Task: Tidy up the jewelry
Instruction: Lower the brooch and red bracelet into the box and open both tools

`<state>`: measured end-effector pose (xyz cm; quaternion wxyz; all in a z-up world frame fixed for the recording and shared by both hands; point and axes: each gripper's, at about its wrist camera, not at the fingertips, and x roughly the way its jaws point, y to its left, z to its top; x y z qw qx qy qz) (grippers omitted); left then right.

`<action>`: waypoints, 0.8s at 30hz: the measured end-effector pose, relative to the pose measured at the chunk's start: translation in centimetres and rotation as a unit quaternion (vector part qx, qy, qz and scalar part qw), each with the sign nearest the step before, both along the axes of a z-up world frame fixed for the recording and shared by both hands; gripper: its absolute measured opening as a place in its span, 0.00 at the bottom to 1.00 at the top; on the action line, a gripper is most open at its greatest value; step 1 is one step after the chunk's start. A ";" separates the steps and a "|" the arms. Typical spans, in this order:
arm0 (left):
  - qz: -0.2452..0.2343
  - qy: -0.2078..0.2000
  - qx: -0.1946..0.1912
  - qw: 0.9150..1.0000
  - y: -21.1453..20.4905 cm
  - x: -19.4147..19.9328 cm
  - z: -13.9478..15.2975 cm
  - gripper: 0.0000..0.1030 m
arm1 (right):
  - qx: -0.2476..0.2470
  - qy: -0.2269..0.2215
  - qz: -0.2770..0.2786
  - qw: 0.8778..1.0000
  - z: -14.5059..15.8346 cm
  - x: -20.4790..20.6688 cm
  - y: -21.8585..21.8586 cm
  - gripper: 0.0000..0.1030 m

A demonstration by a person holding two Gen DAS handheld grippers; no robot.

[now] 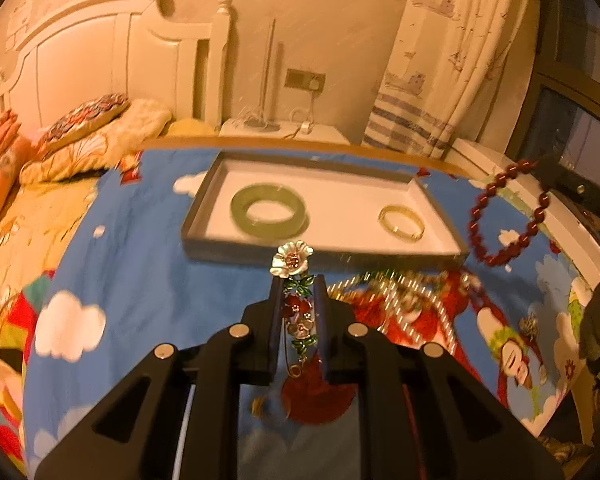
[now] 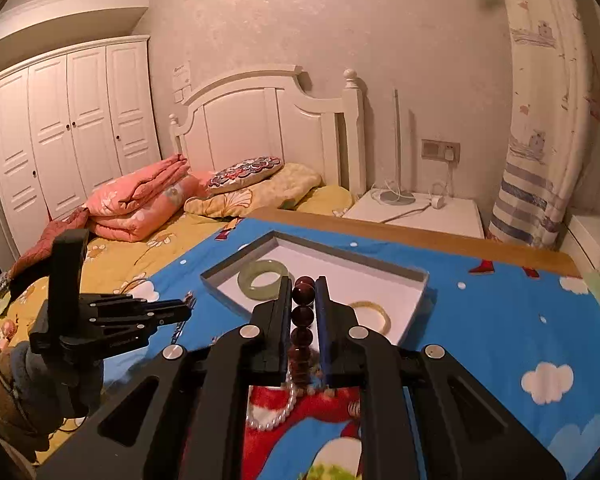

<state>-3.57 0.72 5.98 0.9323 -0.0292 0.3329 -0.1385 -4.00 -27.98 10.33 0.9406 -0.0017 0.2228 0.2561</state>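
Note:
My left gripper (image 1: 298, 280) is shut on a flower brooch (image 1: 292, 262) with a white blossom, green leaves and red petals, held just above the blue cartoon cloth in front of the grey tray (image 1: 204, 200). In the tray lie a green jade bangle (image 1: 268, 210) and a gold bangle (image 1: 402, 222). My right gripper (image 2: 304, 280) is shut on a dark red bead bracelet (image 2: 303, 294), which hangs in the air at the right of the left wrist view as the bead bracelet (image 1: 508, 216). The left gripper (image 2: 182, 308) shows at the left of the right wrist view.
A pearl necklace (image 2: 278, 412) lies on the cloth under my right gripper, and it shows blurred as a pearl necklace (image 1: 404, 300) in the left wrist view. Bed with pillows and folded quilt (image 2: 140, 204) lies left. A white nightstand (image 2: 420, 208) with a lamp stands behind the table.

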 end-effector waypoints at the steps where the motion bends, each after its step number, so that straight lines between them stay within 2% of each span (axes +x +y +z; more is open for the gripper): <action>1: -0.003 -0.004 -0.001 1.000 -0.2 0.4 0.3 0.14 | -0.003 -0.002 0.001 1.000 0.0 0.5 0.3 0.13; 6: -0.028 -0.012 -0.006 1.000 -2.1 3.1 1.4 0.14 | -0.010 0.002 -0.001 1.000 -0.5 3.2 1.6 0.13; 12: -0.042 -0.003 -0.014 0.999 -4.4 7.0 1.1 0.14 | -0.018 0.018 -0.013 1.000 -1.7 7.6 3.2 0.13; 16: -0.035 0.015 -0.010 0.999 -5.3 9.9 0.1 0.14 | -0.011 0.044 -0.018 0.999 -2.9 11.4 4.2 0.13; 19: -0.015 0.030 -0.003 0.999 -5.4 11.7 -0.8 0.15 | -0.022 0.080 -0.032 0.996 -3.8 14.0 4.7 0.14; 21: 0.001 0.035 -0.014 0.999 -4.8 12.0 -1.0 0.20 | -0.020 0.101 -0.038 0.994 -4.1 14.8 4.3 0.21; 22: 0.007 0.034 -0.016 0.999 -4.5 11.9 -1.0 0.34 | -0.017 0.107 -0.038 0.993 -4.1 14.8 4.0 0.40; 23: 0.016 0.029 -0.016 0.999 -4.1 11.7 -0.8 0.45 | -0.012 0.104 -0.042 0.994 -3.9 14.4 3.4 0.66; 24: 0.025 0.020 -0.015 0.999 -3.6 11.2 -0.6 0.47 | -0.010 0.095 -0.046 0.994 -3.8 13.9 3.0 0.73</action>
